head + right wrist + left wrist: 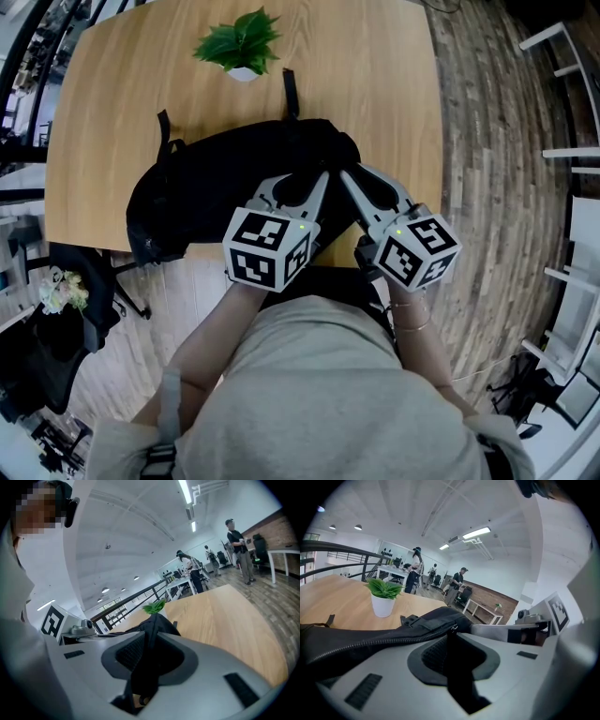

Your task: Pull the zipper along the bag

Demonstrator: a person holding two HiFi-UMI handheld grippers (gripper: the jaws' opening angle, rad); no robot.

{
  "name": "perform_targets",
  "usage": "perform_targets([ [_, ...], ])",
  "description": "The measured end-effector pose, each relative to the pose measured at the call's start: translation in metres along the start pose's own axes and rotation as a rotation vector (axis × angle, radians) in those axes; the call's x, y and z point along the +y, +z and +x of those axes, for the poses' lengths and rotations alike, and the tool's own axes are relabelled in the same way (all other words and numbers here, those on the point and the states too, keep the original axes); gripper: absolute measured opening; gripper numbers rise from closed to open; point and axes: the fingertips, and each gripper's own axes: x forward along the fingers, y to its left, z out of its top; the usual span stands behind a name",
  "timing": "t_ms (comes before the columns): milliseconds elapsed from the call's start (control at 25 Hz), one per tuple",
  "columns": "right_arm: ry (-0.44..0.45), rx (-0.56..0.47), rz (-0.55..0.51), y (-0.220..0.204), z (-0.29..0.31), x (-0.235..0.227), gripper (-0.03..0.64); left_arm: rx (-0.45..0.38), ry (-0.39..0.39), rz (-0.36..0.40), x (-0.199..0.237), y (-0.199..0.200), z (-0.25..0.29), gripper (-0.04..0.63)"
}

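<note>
A black backpack (216, 183) lies along the near edge of the wooden table (112, 112), towards its right-hand corner, with its straps trailing out over the tabletop. A small potted plant (241, 47) stands well behind it by the far edge.

The person holds both tools at the bag's right end, tips close together. The left gripper (322, 180) has its jaws pressed together on a fold of the backpack's black fabric. The zipper (370, 644) runs away from it along the bag, and the metal slider (453, 629) sits right at the jaw tips.

The right gripper (346, 176) is likewise clamped on a pinch of the same dark fabric. I can't tell whether a pull tab is caught in that pinch.
</note>
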Motion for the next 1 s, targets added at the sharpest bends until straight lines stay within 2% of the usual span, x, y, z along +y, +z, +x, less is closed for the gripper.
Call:
perform_targets([
  [280,-0.004,-0.005,0.0,-0.002,-0.002,-0.002,0.089,-0.014,0.025,0.013,-0.001,-0.005,0.001,0.049],
  [440,-0.005,-0.005,-0.009,-0.003,-0.002,-0.002,0.087,-0.007,0.011,0.034,-0.009,-0.007,0.001,0.025],
  [1000,0.001,-0.001,-0.083,-0.005,-0.006,0.002,0.083,-0.05,0.04,0.047,-0.009,-0.009,-0.02,0.018],
])
